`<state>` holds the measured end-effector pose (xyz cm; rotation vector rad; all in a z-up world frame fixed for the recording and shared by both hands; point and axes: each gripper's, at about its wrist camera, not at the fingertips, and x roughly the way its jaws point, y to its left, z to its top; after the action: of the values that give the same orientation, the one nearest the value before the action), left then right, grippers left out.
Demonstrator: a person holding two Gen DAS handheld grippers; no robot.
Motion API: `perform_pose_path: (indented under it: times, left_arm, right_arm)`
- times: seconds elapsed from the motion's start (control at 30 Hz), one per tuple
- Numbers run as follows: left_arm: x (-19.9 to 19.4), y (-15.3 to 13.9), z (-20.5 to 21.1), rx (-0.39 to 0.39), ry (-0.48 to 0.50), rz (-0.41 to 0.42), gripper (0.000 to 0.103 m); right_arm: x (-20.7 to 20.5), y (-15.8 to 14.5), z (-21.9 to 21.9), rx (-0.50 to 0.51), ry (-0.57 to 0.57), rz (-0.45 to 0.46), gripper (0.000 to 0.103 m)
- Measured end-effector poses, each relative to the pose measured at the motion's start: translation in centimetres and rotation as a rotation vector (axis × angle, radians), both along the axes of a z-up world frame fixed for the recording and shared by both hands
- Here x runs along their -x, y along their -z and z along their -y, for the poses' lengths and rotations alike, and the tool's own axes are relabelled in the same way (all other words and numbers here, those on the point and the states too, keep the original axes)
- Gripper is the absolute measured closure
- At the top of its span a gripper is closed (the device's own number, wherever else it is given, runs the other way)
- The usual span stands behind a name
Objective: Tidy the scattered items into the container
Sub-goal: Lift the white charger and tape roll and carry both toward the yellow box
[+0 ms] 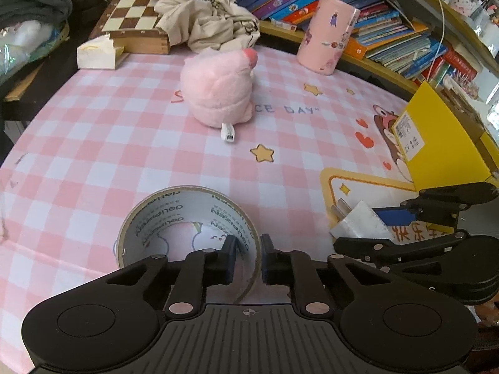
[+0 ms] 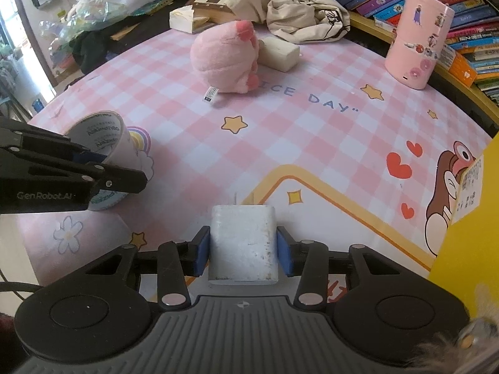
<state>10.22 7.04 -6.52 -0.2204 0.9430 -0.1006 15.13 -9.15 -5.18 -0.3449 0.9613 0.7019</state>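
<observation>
Only the right wrist view shows the cream rectangular block (image 2: 279, 53) behind the pink plush toy (image 2: 225, 55) at upper centre. The desk (image 1: 93, 143) wears a pink-checked mat lettered "DAY". The left hand-held gripper (image 1: 248, 257) pinches the wall of the clear tape roll (image 1: 187, 233), low centre, printed "deli". The right hand-held gripper (image 2: 242, 251) clamps the white plug adapter (image 2: 243, 243).

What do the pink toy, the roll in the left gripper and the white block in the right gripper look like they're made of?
Pink plush toy: soft fuzzy fabric, sewn-in label.
Tape roll: glossy clear plastic film on a printed, probably cardboard core.
White plug adapter: hard matte plastic, scuffed; metal prongs.
</observation>
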Motion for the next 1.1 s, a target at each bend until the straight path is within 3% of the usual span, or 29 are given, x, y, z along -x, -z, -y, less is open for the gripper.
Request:
perform_pose_path:
  times: [0.17,0.5,1.1]
  left_arm:
    - [0.6,-1.1,-0.3,0.001,-0.012,0.044,0.097]
    - [2.3,-4.6,-0.7,0.051,-0.038,0.170,0.097]
    - [5.6,-6.6,0.1,0.099,0.034,0.211,0.097]
  right_arm:
    - [0.2,-0.8,0.3,-0.032,0.012,-0.004,0.062]
    - [1.5,-3.1,1.3,-0.097,0.047,0.007,0.062]
    - [6.1,-5.4,2.3,-0.142,0.072,0.069,0.062]
